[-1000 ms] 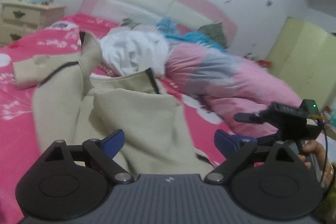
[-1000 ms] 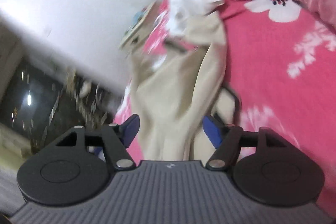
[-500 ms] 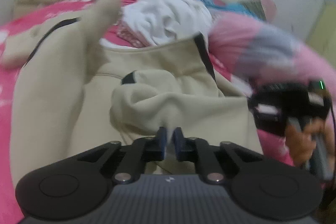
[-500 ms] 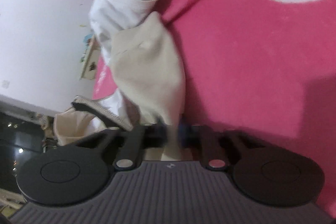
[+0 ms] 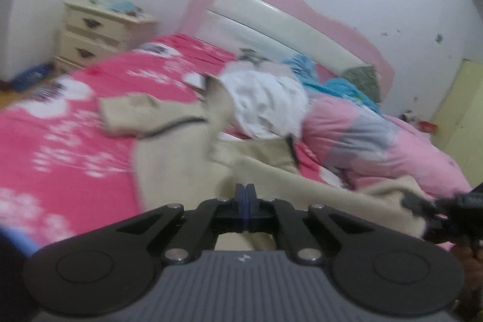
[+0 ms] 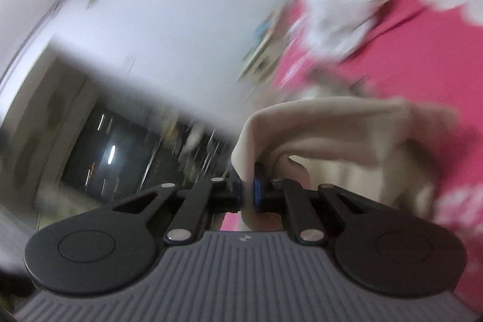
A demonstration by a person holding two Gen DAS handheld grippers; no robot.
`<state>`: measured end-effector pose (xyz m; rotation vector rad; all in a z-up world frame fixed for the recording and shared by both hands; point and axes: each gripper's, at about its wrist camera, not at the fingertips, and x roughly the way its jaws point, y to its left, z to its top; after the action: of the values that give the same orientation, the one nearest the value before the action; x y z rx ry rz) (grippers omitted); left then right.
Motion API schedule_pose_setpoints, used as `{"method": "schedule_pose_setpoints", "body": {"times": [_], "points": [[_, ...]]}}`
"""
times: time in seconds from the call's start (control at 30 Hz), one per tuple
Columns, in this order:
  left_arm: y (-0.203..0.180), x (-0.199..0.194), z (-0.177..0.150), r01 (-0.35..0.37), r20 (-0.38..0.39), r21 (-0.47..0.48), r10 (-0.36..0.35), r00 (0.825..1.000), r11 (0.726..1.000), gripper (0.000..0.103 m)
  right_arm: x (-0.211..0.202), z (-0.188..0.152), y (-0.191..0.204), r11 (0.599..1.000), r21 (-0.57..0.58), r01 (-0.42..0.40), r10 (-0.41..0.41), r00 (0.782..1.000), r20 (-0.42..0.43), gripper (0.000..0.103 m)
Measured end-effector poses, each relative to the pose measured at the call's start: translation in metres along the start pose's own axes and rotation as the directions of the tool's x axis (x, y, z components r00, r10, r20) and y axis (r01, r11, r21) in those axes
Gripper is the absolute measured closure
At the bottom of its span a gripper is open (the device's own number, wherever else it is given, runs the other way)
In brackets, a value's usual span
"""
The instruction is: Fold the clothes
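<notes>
**Both grippers clamped on the beige garment over the pink bed**

No brand name or writing can be read; only a small pale emblem sits on the grey ribbed body of each tool, too small to make out.

The left gripper (image 5: 245,195) has its two blue pads pressed together, and the beige garment (image 5: 178,153) lies right in front of and under them; the cloth seems pinched there, though the pads hide the exact hold. The right gripper (image 6: 248,190) is closed narrow on a fold of the same beige cloth (image 6: 326,129), which bulges up and over its fingers. In the left view the right tool shows as a dark blurred shape at the garment's far right edge.

One beige garment with a dark zip line spreads across the pink floral bedspread (image 5: 60,122), one sleeve reaching left. Behind it lie one white garment (image 5: 268,101), one blue cloth (image 5: 341,86) and one pink quilt (image 5: 377,141). One cream nightstand (image 5: 99,35) with two drawers stands left of the pink headboard (image 5: 289,20).

The left part of the bedspread lies bare up to its edge; the right side is crowded by the quilt. The right view is heavily blurred.
</notes>
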<state>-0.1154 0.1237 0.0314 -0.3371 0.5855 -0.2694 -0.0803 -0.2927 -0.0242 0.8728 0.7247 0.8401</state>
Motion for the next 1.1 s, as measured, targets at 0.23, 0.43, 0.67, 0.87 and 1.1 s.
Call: {"method": "schedule_pose_setpoints", "body": {"times": [0.23, 0.43, 0.67, 0.87, 1.1], "points": [[0.025, -0.125, 0.051, -0.281, 0.143, 0.079, 0.268, 0.953, 0.957, 0.082, 0.135, -0.084, 0.139, 0.904, -0.268, -0.333, 0.163, 0.848, -0.504, 0.097], [0.026, -0.162, 0.064, -0.358, 0.133, 0.077, 0.346, 0.929, 0.931, 0.042, 0.229, -0.197, 0.193, 0.8, -0.394, -0.451, -0.051, 0.605, -0.795, 0.089], [0.012, -0.084, 0.067, -0.219, 0.048, 0.088, 0.216, 0.975, 0.972, 0.027, 0.201, -0.158, 0.15, 0.834, -0.47, -0.29, -0.139, 0.714, -0.686, 0.045], [-0.016, 0.038, 0.048, -0.041, -0.087, 0.049, 0.045, 0.995, 0.998, 0.015, 0.085, -0.055, 0.066, 0.952, -0.292, -0.095, -0.023, 0.926, -0.377, 0.029], [-0.043, 0.109, 0.015, -0.15, -0.111, 0.019, 0.152, 0.982, 0.988, 0.014, -0.012, -0.019, -0.021, 0.966, -0.102, 0.24, -0.247, 0.967, -0.068, 0.027]]}}
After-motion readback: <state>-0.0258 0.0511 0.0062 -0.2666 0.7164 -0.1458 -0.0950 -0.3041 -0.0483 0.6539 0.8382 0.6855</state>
